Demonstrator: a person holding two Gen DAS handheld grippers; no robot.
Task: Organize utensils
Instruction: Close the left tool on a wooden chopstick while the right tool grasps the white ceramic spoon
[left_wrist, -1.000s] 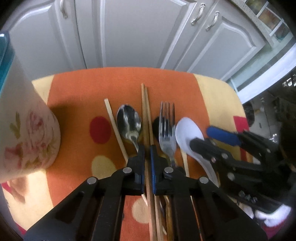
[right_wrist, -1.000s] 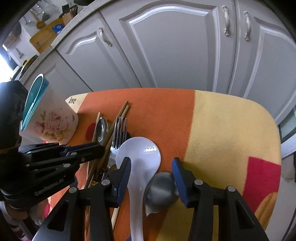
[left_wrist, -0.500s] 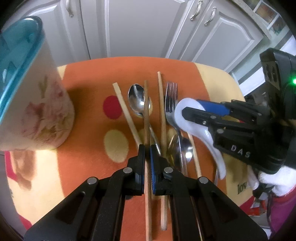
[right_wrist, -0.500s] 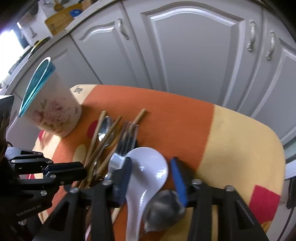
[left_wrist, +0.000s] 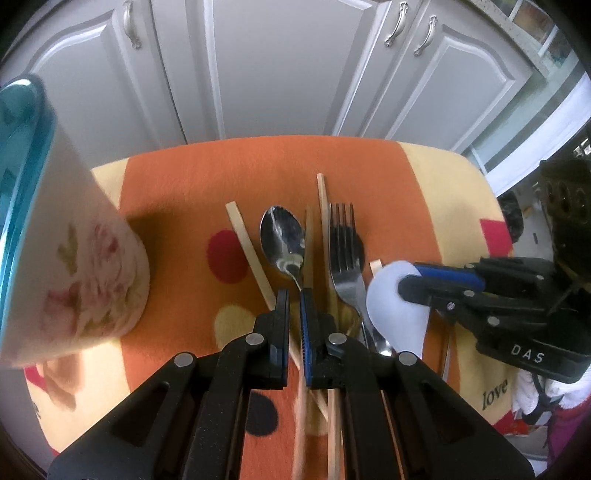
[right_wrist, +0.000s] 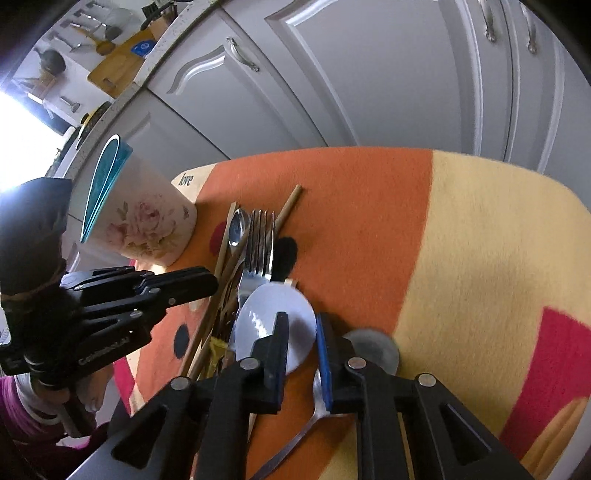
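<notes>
Two tongs are at work right of the flowered cup (left_wrist: 74, 266). The left tongs (left_wrist: 293, 295) are nearly closed around a chopstick (left_wrist: 309, 240); the right tongs (right_wrist: 301, 325) are narrowed on the white spoon (right_wrist: 269, 314). Both seem mid-pickup; lifting toward the cup is likely called for next.

Left gripper (left_wrist: 293, 295): low, pointing forward, jaws nearly closed with a narrow gap between the pads. Right gripper (right_wrist: 301, 325): alongside to the right, angled toward the left one, jaws drawn close with a slim gap; a gloved hand (left_wrist: 532, 391) holds it.
</notes>
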